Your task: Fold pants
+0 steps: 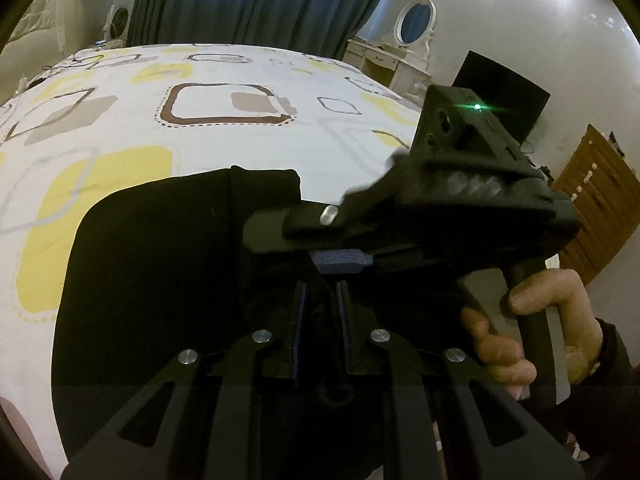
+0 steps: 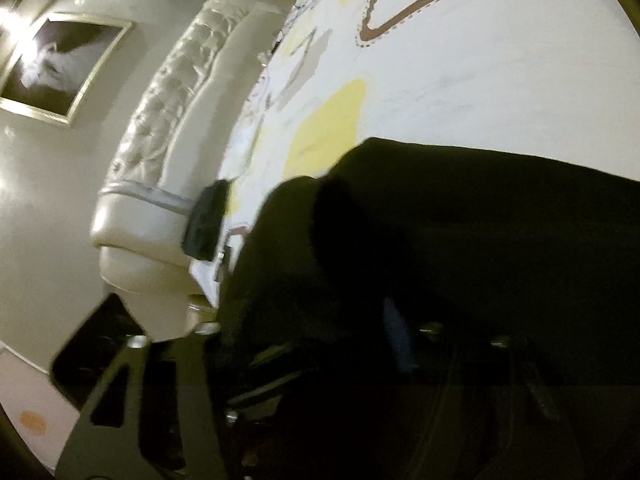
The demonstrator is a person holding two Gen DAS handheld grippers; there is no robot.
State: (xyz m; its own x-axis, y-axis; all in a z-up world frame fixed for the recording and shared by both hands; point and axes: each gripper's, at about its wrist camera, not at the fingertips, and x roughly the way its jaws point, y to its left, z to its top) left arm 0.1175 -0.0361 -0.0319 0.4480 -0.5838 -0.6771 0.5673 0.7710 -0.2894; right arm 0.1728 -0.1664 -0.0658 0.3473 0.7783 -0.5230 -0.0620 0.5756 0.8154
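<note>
Pants [image 1: 160, 280], black, lie on the bed's patterned sheet [image 1: 180, 76], white with yellow and brown squares, taking up the near part of it; past the far edge stand a blue curtain [image 1: 260, 0], a white dressing table with an oval mirror [image 1: 414, 24], a dark screen [image 1: 500, 92] and a wooden cabinet [image 1: 600, 204]; in the right wrist view a tufted cream headboard [image 2: 160, 120] and a framed picture [image 2: 60, 68] sit left of the bed, with a small dark object [image 2: 206, 220] at the mattress edge. The right gripper [image 1: 352, 248] crosses the left camera's view and blocks the cloth's right side, a bare hand [image 1: 532, 320] on its handle; its blue-padded tip lies against the fabric, but whether it pinches cloth I cannot tell. The left gripper [image 1: 320, 332] is directly over the cloth's near edge, jaws narrow with dark fabric between the blue pads [image 1: 300, 332]; the right wrist view is blurred, its own fingers lost in black cloth [image 2: 480, 240].
</note>
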